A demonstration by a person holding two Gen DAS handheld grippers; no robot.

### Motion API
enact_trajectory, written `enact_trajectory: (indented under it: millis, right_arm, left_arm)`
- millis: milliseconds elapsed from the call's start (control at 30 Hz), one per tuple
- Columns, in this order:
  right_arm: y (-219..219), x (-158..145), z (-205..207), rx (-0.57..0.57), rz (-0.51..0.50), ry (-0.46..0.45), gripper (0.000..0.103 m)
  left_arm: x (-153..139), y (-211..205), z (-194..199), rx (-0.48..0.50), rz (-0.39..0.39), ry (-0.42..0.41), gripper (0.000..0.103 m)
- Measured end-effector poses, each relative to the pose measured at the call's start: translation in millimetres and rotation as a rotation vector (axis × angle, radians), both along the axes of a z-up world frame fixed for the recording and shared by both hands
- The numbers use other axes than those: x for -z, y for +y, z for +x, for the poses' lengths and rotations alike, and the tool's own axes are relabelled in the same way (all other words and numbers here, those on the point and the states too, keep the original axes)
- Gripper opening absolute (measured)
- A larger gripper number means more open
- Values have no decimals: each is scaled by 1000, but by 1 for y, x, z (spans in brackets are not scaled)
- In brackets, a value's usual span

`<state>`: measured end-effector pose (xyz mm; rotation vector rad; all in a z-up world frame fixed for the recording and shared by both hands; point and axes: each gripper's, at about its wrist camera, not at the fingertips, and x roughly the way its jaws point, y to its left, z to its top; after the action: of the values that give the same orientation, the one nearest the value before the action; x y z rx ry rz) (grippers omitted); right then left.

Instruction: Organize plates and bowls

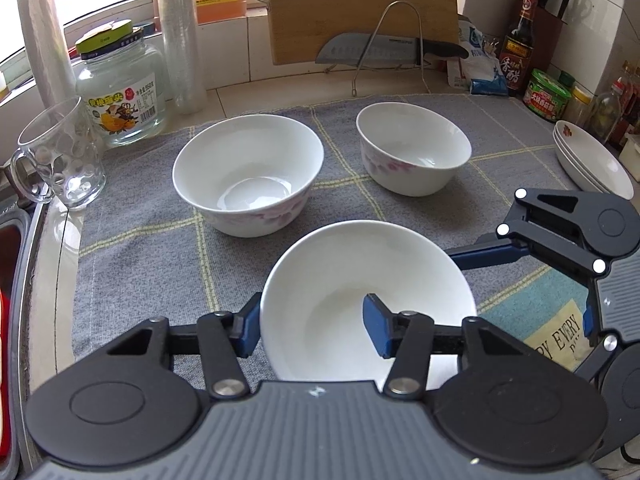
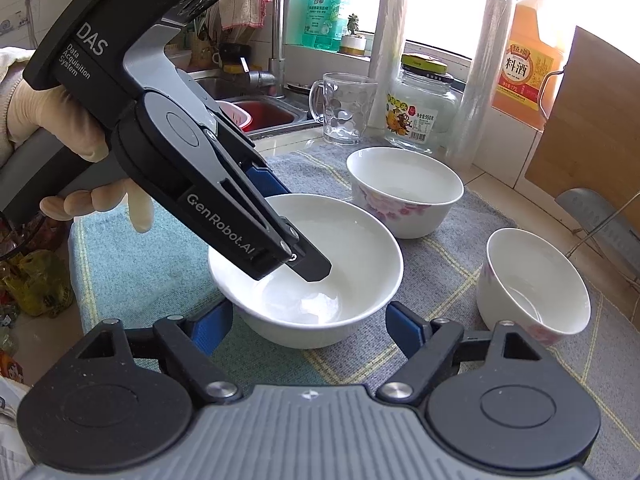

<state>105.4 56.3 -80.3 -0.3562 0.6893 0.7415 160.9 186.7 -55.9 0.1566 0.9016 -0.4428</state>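
On grey checked cloth (image 1: 160,248) over counter: plain white bowl (image 1: 360,280), nearest; left claw (image 1: 312,326) clamped on its rim, one finger inside, one outside. Right claw (image 2: 308,320) spread apart, just beside same bowl. Beyond: two floral bowls (image 1: 248,172). Stacked plates (image 1: 592,160) at right edge.

Left gripper (image 2: 280,236) body: "DAS", "Data Acquisition System"; along its finger arm, "GenRobot.AI". Orange jug (image 2: 528,52) label: "料酒". Glass jar (image 1: 120,92) label: "黄桃罐头", also "950". Dark bottle (image 1: 518,48): "香醋". Green-lidded jar (image 1: 546,96): red label, characters too small to read. Mat (image 1: 556,336) print: "EVERY", partly hidden
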Motion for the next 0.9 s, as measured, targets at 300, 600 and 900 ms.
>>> enact_trajectory:
  millis: [300, 600, 900]
  right_arm:
    - [0, -1, 0, 1, 11, 13, 85]
    - [-16, -15, -10, 18, 16, 11, 85]
    - [-58, -26, -24, 86, -4, 1, 85]
  left_arm:
    - [-1, 0, 1, 19, -7, 0, 52]
    - [-10, -12, -8, 57, -15, -19, 52]
    - [-21, -57, -15, 132, -42, -32, 52]
